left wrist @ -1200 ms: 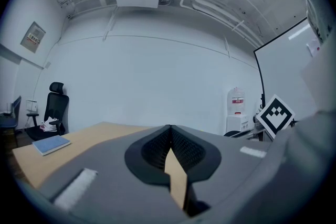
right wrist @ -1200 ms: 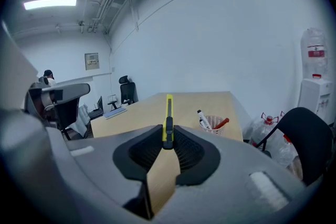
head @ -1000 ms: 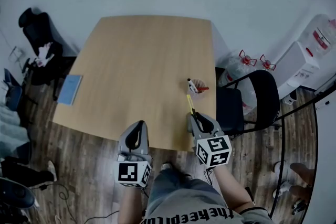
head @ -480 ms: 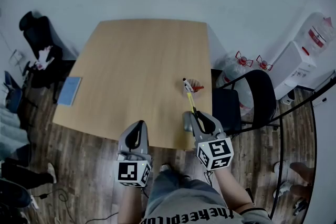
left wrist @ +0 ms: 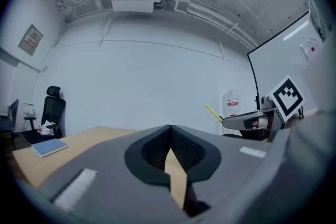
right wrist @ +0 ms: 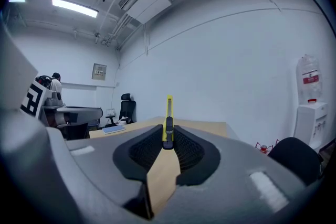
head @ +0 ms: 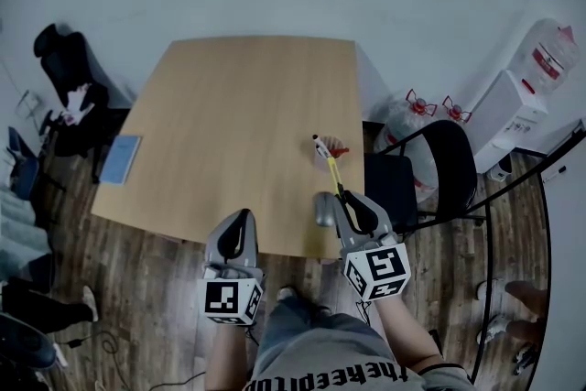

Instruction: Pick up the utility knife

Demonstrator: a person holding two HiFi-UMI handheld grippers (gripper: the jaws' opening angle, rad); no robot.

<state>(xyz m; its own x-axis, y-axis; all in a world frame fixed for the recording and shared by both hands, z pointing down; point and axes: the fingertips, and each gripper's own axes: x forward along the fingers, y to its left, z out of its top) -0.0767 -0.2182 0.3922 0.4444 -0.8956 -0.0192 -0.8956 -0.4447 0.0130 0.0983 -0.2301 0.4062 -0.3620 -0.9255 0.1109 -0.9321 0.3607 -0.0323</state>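
Observation:
The utility knife [head: 333, 174], a slim yellow one with a black slider, is clamped in my right gripper [head: 341, 195] and sticks out ahead of it, above the right side of the wooden table [head: 238, 105]. In the right gripper view the knife [right wrist: 168, 118] stands upright between the pads, which press on it. My left gripper [head: 244, 220] hovers at the table's near edge, shut with nothing in it; in the left gripper view its pads [left wrist: 170, 134] meet, and the knife [left wrist: 212, 112] shows at the right.
A small holder with a red item [head: 337, 149] sits on the table under the knife's tip. A blue notebook [head: 121, 157] lies at the left edge. A black folding chair [head: 439, 169] and water bottles [head: 417, 110] stand to the right, an office chair [head: 69, 59] at far left.
My right gripper has lifted with the knife, whose tip now shows over the small holder. The left gripper has hardly moved.

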